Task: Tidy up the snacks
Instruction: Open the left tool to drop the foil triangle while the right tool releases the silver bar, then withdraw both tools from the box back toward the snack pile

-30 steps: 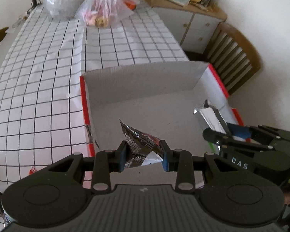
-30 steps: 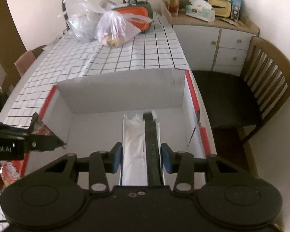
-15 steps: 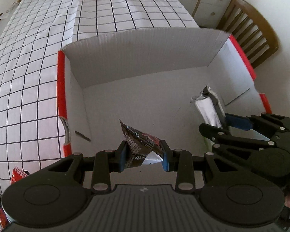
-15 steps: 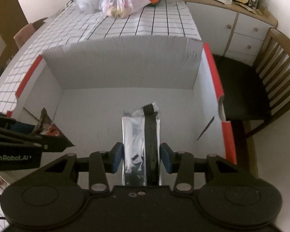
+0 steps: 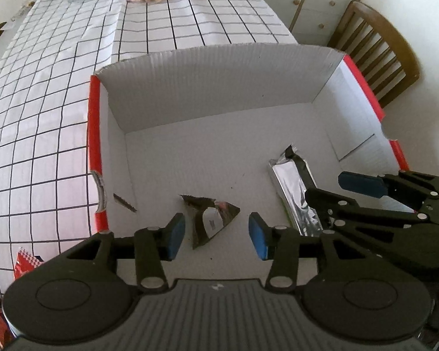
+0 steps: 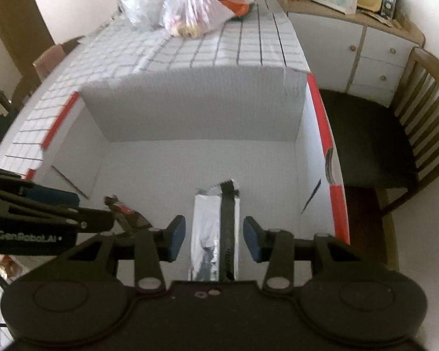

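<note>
My left tool [image 5: 216, 232] is opening; the dark triangular foil snack packet [image 5: 212, 219] lies loose between its pads at lower centre, on the floor of the red-edged white cardboard box [image 5: 93, 134]. My right tool [image 6: 214, 238] stands open around the long silver foil bar [image 6: 207, 234]. Both look light, crinkly and slippery; I judge a mid-body pinch across the width is best.

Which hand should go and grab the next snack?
Left, probably. The left tool is opening and its pads no longer press the dark triangle snack. A red packet lies just outside the box on that side. The right tool has the silver bar between its pads.
</note>
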### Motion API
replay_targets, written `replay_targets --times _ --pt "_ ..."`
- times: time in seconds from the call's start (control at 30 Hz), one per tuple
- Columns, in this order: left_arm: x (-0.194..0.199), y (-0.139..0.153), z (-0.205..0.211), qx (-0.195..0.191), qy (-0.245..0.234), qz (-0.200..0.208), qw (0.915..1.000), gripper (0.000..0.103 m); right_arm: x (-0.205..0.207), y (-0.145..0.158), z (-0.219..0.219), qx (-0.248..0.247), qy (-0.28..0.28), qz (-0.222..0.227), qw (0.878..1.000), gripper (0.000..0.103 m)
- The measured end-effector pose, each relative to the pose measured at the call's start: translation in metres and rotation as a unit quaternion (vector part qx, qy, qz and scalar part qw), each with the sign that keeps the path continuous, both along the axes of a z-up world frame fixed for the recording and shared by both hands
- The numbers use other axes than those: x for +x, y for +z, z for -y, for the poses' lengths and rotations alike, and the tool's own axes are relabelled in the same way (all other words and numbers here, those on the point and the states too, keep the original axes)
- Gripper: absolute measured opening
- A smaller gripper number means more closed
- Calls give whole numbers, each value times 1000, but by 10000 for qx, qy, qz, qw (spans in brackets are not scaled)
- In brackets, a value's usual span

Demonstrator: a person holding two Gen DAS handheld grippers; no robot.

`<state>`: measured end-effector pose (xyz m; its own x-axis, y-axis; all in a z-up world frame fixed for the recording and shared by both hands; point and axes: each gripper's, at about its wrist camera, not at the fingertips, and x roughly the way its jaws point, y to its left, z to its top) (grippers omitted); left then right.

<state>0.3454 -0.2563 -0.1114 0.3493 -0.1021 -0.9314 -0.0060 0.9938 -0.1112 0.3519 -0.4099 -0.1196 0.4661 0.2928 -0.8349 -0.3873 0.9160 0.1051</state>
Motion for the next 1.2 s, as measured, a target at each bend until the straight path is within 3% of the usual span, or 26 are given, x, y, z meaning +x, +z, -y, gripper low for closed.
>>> replay_targets --times 0.2,0.4,0.8,0.87,1.2 --pt "-15 17 -4 -71 43 276 9996 53 -14 19 0 126 50 263 9996 54" --pt "-34 36 -11 -41 136 595 9981 54 -31 39 -2 221 97 584 9980 80" --pt "-87 76 -37 31 271 1332 9907 63 -69 74 -17 541 367 845 9943 90" --pt "-99 81 -44 31 319 1446 9890 63 -76 77 -22 611 403 860 9936 95" --pt "-150 91 -91 -46 461 1765 9832 68 -119 88 -68 782 661 915 9905 102"
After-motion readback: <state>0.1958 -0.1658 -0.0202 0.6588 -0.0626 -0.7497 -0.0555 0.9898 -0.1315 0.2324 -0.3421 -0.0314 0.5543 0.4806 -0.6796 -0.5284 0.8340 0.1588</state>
